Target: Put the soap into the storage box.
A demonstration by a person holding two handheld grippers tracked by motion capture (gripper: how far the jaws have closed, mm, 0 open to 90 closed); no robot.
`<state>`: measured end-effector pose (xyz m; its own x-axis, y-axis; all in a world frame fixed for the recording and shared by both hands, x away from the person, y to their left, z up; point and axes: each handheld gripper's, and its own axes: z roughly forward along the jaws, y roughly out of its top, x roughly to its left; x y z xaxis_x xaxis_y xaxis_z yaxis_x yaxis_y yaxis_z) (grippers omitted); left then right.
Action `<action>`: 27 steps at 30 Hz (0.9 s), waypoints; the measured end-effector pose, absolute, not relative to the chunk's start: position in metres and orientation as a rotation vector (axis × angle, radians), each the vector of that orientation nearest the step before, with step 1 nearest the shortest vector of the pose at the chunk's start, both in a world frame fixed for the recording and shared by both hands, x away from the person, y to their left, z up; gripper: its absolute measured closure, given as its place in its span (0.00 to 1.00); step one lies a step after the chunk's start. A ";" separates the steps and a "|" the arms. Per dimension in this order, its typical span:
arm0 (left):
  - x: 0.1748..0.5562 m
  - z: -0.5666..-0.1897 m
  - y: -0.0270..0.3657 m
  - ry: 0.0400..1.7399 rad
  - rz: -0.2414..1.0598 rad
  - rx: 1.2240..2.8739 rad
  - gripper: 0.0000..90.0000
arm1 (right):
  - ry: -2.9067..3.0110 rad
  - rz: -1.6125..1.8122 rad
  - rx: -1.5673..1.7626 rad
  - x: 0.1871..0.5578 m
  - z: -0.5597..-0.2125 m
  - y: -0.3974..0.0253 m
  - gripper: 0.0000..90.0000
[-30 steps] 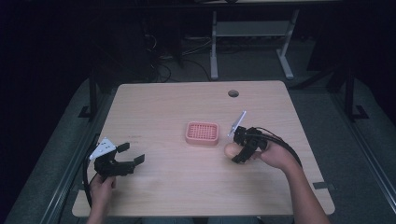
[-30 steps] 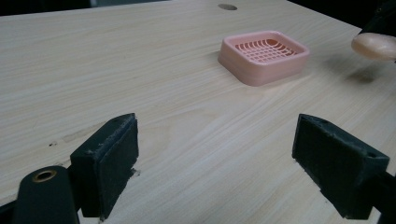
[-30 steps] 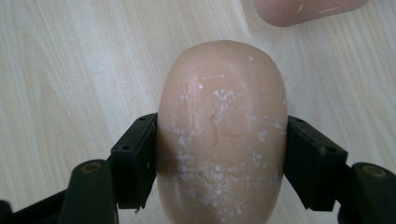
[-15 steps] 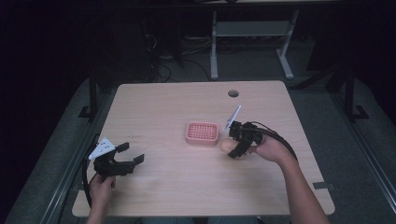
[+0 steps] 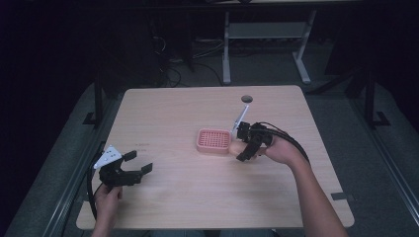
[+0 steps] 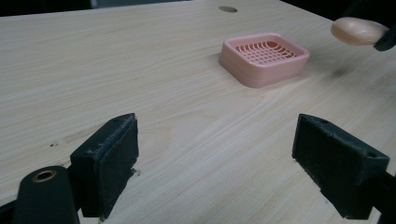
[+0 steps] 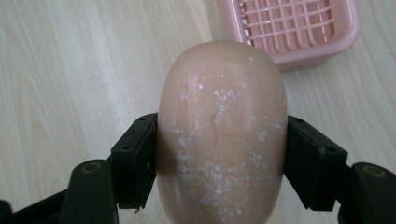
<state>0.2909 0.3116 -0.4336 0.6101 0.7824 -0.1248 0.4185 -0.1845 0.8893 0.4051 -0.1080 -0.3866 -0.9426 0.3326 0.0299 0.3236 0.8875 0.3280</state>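
i have the bar of soap (image 7: 222, 130) pinched in my right gripper (image 5: 247, 143), the jaws closed on its two long flanks about midway along, and it hangs just off the near right edge of the pink soap dish (image 5: 214, 140), above the bench (image 5: 197, 197) rather than on it. in the right gripper view the bar is a smooth rounded oval with dried white flecks across its top, so i judge it light and stiff enough to take a firm squeeze, but slick and curved, the sort of shape that could squirt forward out of flat pads if i clamp too hard or too near an end. holding it across the widest middle, as now, looks like the safest grip to me. the dish has a slotted grid floor and a raised rim, and looks light enough to slide if nudged. my left gripper (image 5: 123, 170) rests low at the near left of the bench, well apart from the dish, jaws spread wide with nothing between them.
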 end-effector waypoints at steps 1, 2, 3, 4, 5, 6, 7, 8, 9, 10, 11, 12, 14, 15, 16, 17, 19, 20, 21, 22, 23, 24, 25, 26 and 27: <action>0.291 -0.434 0.311 0.973 0.443 1.810 0.16 | 3.024 0.517 0.523 0.407 -0.385 -0.106 0.35; 0.291 -0.434 0.311 0.973 0.443 1.810 0.16 | 3.024 0.517 0.523 0.407 -0.385 -0.106 0.35; 0.291 -0.434 0.311 0.973 0.443 1.810 0.16 | 3.024 0.523 0.517 0.407 -0.385 -0.105 0.35; 0.291 -0.434 0.311 0.973 0.444 1.810 0.16 | 3.025 0.521 0.516 0.408 -0.384 -0.103 0.35; 0.291 -0.434 0.311 0.973 0.443 1.810 0.16 | 3.025 0.517 0.504 0.409 -0.384 -0.101 0.35; 0.291 -0.434 0.311 0.973 0.442 1.810 0.16 | 3.025 0.517 0.504 0.409 -0.384 -0.101 0.35; 0.291 -0.434 0.311 0.973 0.442 1.809 0.16 | 3.026 0.524 0.507 0.410 -0.383 -0.100 0.35; 0.291 -0.433 0.311 0.973 0.442 1.810 0.16 | 3.029 0.525 0.510 0.411 -0.383 -0.100 0.35; 0.291 -0.433 0.311 0.973 0.443 1.812 0.16 | 3.027 0.520 0.504 0.412 -0.382 -0.099 0.35; 0.291 -0.433 0.311 0.974 0.442 1.811 0.16 | 3.028 0.516 0.505 0.414 -0.382 -0.097 0.35; 0.291 -0.433 0.311 0.974 0.443 1.812 0.16 | 3.028 0.514 0.503 0.414 -0.381 -0.097 0.35; 0.291 -0.433 0.311 0.974 0.442 1.812 0.16 | 3.029 0.518 0.503 0.415 -0.381 -0.096 0.35; 0.291 -0.433 0.312 0.973 0.447 1.813 0.16 | 3.029 0.524 0.499 0.416 -0.379 -0.094 0.35; 0.291 -0.433 0.312 0.972 0.447 1.813 0.16 | 3.033 0.522 0.499 0.417 -0.379 -0.093 0.35; 0.291 -0.433 0.312 0.972 0.444 1.810 0.16 | 3.033 0.514 0.494 0.418 -0.378 -0.091 0.35; 0.291 -0.433 0.312 0.971 0.443 1.811 0.16 | 3.030 0.522 0.492 0.419 -0.378 -0.090 0.35; 0.290 -0.433 0.312 0.973 0.442 1.811 0.16 | 3.031 0.530 0.492 0.420 -0.377 -0.090 0.35; 0.290 -0.433 0.311 0.972 0.442 1.813 0.16 | 3.032 0.536 0.499 0.420 -0.377 -0.090 0.35; 0.290 -0.433 0.311 0.970 0.441 1.814 0.16 | 3.036 0.533 0.499 0.422 -0.378 -0.089 0.35; 0.290 -0.433 0.311 0.970 0.441 1.814 0.16 | 3.036 0.533 0.499 0.422 -0.378 -0.089 0.35; 0.290 -0.433 0.311 0.970 0.441 1.813 0.16 | 3.036 0.523 0.499 0.422 -0.378 -0.089 0.35; 0.290 -0.433 0.311 0.971 0.441 1.813 0.16 | 3.038 0.514 0.496 0.423 -0.378 -0.089 0.35; 0.290 -0.433 0.311 0.972 0.440 1.814 0.16 | 3.039 0.516 0.497 0.425 -0.378 -0.088 0.35; 0.290 -0.433 0.311 0.973 0.440 1.812 0.16 | 3.039 0.516 0.497 0.425 -0.378 -0.088 0.35; 0.290 -0.433 0.311 0.973 0.440 1.812 0.16 | 3.043 0.517 0.503 0.425 -0.377 -0.088 0.35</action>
<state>0.2902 0.3113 -0.4331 0.6114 0.7811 -0.1265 0.4205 -0.1853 0.8882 0.4251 -0.0877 -0.3773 -0.9481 0.3157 0.0391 0.3109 0.8935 0.3242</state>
